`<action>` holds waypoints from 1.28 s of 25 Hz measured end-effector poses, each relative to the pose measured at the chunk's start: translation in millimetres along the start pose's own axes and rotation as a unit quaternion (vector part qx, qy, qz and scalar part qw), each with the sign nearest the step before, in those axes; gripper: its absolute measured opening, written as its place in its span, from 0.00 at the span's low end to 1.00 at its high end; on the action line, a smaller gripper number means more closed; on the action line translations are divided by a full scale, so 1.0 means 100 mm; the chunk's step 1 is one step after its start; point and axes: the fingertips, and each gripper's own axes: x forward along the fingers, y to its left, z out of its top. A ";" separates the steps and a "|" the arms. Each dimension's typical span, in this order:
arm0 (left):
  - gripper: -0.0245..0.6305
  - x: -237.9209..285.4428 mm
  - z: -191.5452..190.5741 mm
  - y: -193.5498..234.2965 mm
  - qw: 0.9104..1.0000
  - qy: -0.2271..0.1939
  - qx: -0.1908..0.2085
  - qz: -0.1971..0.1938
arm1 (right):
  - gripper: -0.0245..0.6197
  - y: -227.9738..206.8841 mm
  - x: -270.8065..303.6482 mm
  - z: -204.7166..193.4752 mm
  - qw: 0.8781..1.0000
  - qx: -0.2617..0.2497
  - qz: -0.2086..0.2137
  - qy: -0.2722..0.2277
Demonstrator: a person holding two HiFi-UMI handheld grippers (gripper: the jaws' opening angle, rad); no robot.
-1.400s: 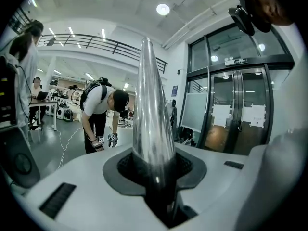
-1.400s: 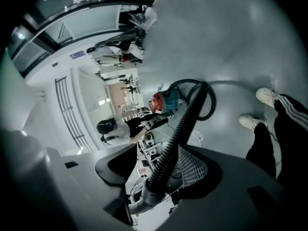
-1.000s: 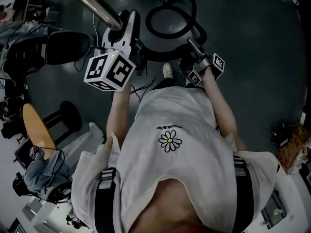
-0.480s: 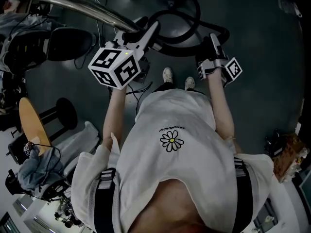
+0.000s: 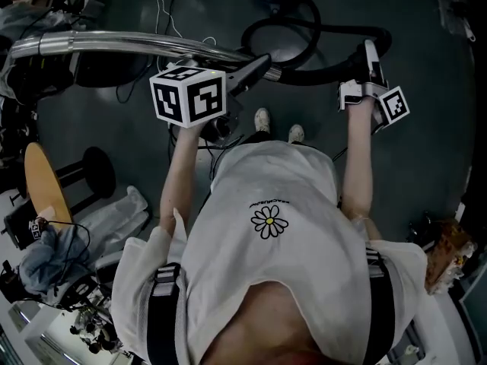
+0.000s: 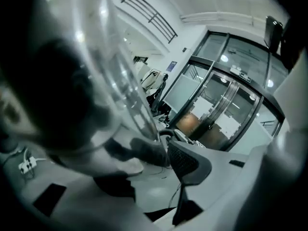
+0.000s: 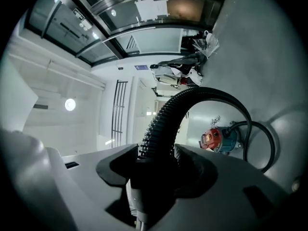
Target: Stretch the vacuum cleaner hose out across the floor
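Right gripper view | right claw (image 7: pixel 154 163) clamped on hose (image 7: pixel 162 119) | hose arcs ahead to vacuum (image 7: pixel 219 139)

black ribbed hose (image 7: pixel 166 110) off floor (image 5: pixel 426 128), arching, slack loop beyond

Dark floor (image 5: pixel 426 90) all round. A thin white cable (image 5: pixel 161 7) snaked over it near the top. A black office chair (image 5: pixel 106 67) stood at left, with a round wooden stool seat (image 5: pixel 39 185) below it and a black round base (image 5: pixel 95 169) just beside that. A crumpled white bag (image 5: pixel 114 211) lay near the stool, blue cloth (image 5: pixel 42 257) further down. Brown crumpled stuff (image 5: pixel 445 242) sat far right. Glass doors (image 6: pixel 216 119) and a railing (image 6: pixel 144 8) showed behind. A round lamp (image 7: pixel 70 104) glowed.
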 end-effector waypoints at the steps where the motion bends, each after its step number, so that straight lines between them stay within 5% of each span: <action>1: 0.34 0.00 -0.02 0.01 1.000 0.009 -0.016 -0.005 | 0.43 0.01 0.02 0.02 1.000 0.002 0.003 -0.002; 4: 0.36 0.02 -0.21 0.01 0.997 0.062 -0.036 -0.030 | 0.42 0.07 0.09 0.09 1.000 -0.003 0.013 -0.001; 6: 0.37 -0.11 -0.48 0.01 0.990 0.128 -0.011 -0.056 | 0.42 0.15 0.13 0.10 0.999 -0.027 0.017 0.010; 9: 0.36 -0.48 -0.75 0.11 0.976 0.184 0.108 -0.043 | 0.42 0.43 0.14 0.26 0.993 -0.111 0.024 0.024; 11: 0.36 -0.64 -0.66 0.34 0.969 0.147 0.196 0.029 | 0.42 0.74 0.15 0.28 0.975 -0.212 0.031 0.054; 12: 0.36 -0.69 -0.55 0.45 0.964 0.115 0.229 0.069 | 0.42 0.93 0.17 0.21 0.957 -0.278 0.036 0.077; 14: 0.36 -0.72 -0.27 0.57 0.953 0.036 0.271 0.132 | 0.42 1.33 0.25 -0.09 0.896 -0.421 0.052 0.131; 16: 0.36 -0.73 0.06 0.52 0.936 -0.054 0.306 0.167 | 0.42 1.64 0.30 -0.51 0.810 -0.552 0.065 0.185; 18: 0.36 -0.71 0.36 0.37 0.903 -0.129 0.363 0.191 | 0.42 1.77 0.26 -0.91 0.695 -0.674 0.067 0.240; 21: 0.37 -0.57 0.62 0.11 0.837 -0.171 0.475 0.212 | 0.41 1.76 0.04 -1.38 0.503 -0.797 0.089 0.322; 23: 0.37 -0.47 0.74 -0.10 0.792 -0.179 0.543 0.214 | 0.41 1.74 -0.15 -1.54 0.405 -0.831 0.115 0.364; 25: 0.37 -0.38 0.81 -0.32 0.749 -0.185 0.605 0.195 | 0.41 1.79 -0.28 -1.56 0.350 -0.846 0.136 0.378; 28: 0.37 -0.32 0.86 -0.56 0.702 -0.190 0.667 0.159 | 0.40 1.98 -0.37 -1.47 0.307 -0.869 0.147 0.359; 30: 0.37 -0.30 0.86 -0.64 0.694 -0.183 0.683 0.136 | 0.40 2.05 -0.42 -1.46 0.302 -0.874 0.149 0.350; 32: 0.37 -0.32 0.82 -0.70 0.699 -0.172 0.685 0.109 | 0.40 2.10 -0.47 -1.45 0.304 -0.877 0.151 0.342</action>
